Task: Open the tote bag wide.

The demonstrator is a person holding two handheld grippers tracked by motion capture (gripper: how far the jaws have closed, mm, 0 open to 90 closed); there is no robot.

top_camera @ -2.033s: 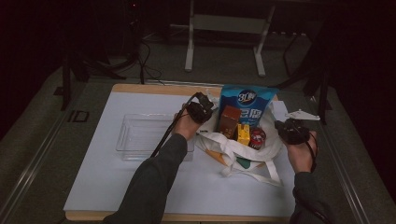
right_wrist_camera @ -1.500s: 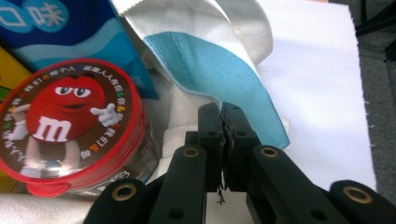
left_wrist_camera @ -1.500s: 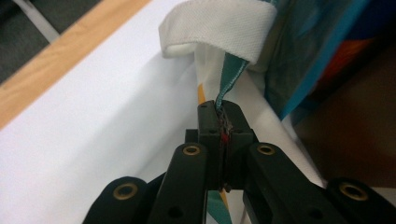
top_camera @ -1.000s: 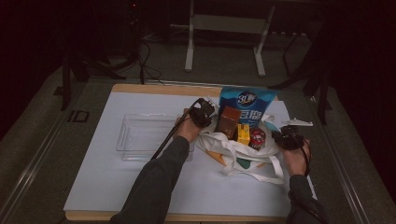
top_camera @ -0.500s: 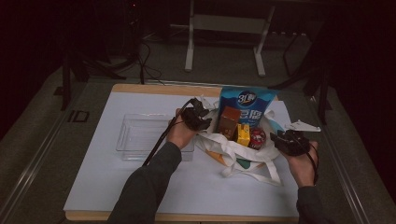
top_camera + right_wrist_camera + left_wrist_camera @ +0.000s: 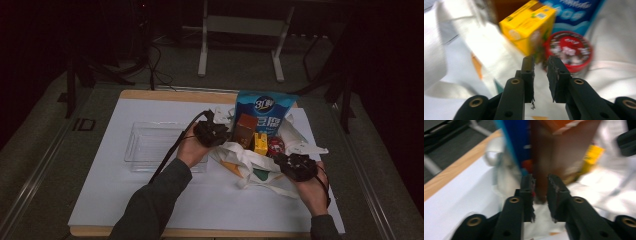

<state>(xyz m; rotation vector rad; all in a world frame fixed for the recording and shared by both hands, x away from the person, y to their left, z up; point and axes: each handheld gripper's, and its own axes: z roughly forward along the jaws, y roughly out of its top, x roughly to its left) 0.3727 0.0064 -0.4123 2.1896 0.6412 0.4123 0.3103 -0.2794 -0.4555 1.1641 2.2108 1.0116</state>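
While both grippers' jaws, left (image 6: 540, 186) and right (image 6: 541, 66), sit narrowly apart and empty after closing, grab the bag (image 6: 250, 162) rim mid-frame evenly.

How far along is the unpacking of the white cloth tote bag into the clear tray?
Done: nothing visible; the clear plastic tray holds nothing. The blue snack pouch, brown box, yellow carton and red round tin sit at the white cloth tote bag.
In hand: left gripper and right gripper are at the bag, jaws just closing, nothing seen pinched.
Left: likely all four items.
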